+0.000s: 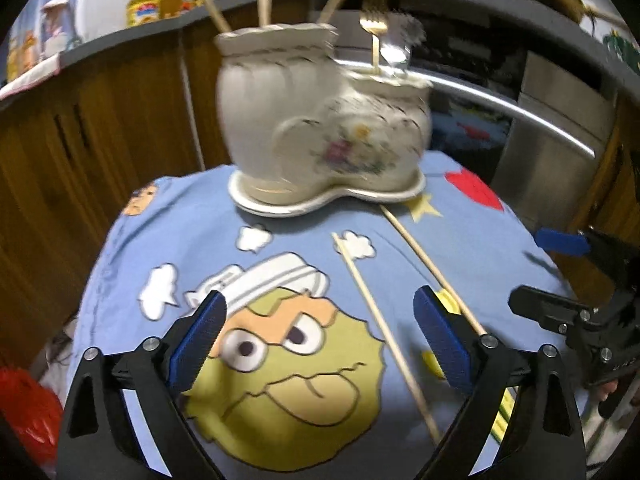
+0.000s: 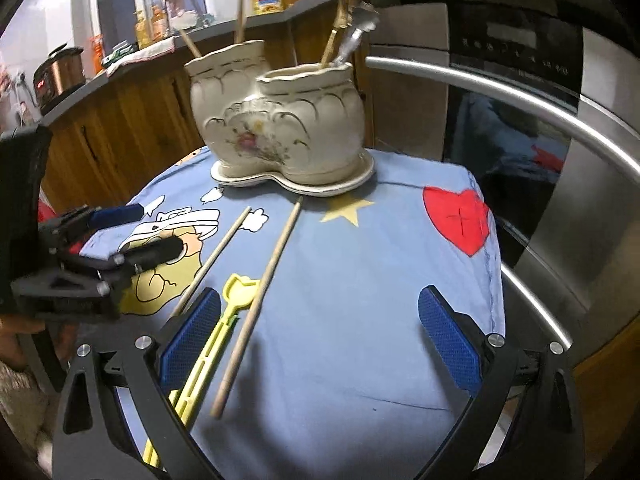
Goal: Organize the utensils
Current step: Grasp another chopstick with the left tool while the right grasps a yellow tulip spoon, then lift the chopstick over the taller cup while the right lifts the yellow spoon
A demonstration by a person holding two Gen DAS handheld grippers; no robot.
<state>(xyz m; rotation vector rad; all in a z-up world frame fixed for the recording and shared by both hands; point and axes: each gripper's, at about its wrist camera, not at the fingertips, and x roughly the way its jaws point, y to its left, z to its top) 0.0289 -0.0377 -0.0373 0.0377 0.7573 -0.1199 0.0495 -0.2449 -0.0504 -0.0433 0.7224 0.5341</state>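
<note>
Left gripper [image 1: 320,344]: jaws spread wide, holding nothing, hovering above the cartoon-printed blue cloth [image 2: 360,280]. Beside it, wooden chopstick, first [image 2: 214,260]: lying loose on the cloth, thin, pale, running from near the holder's saucer back toward the grippers. Yellow plastic utensil [image 2: 212,336]: flat, slotted handle with a shaped head, lying between the two sticks, its lower end passing under the right gripper's left finger; what kind of utensil it is cannot be told. Wooden chopstick, second [image 2: 260,300]: slightly thicker, far tip just beside the saucer [image 2: 352,184]. Twin-pot ceramic holder [image 2: 280,120]: cream, floral, gilt-trimmed, upright on the saucer at the far edge of the cloth; rear pot holds wooden sticks, front pot a gold fork [image 1: 374,28] and a silver utensil. Right gripper [image 2: 320,340]: jaws apart, empty, over bare cloth. Handling, as judged: chopsticks light, stiff, smooth, liable to roll; pinch mid-shaft across the width. Holder heavy, breakable; avoid knocking it.
</note>
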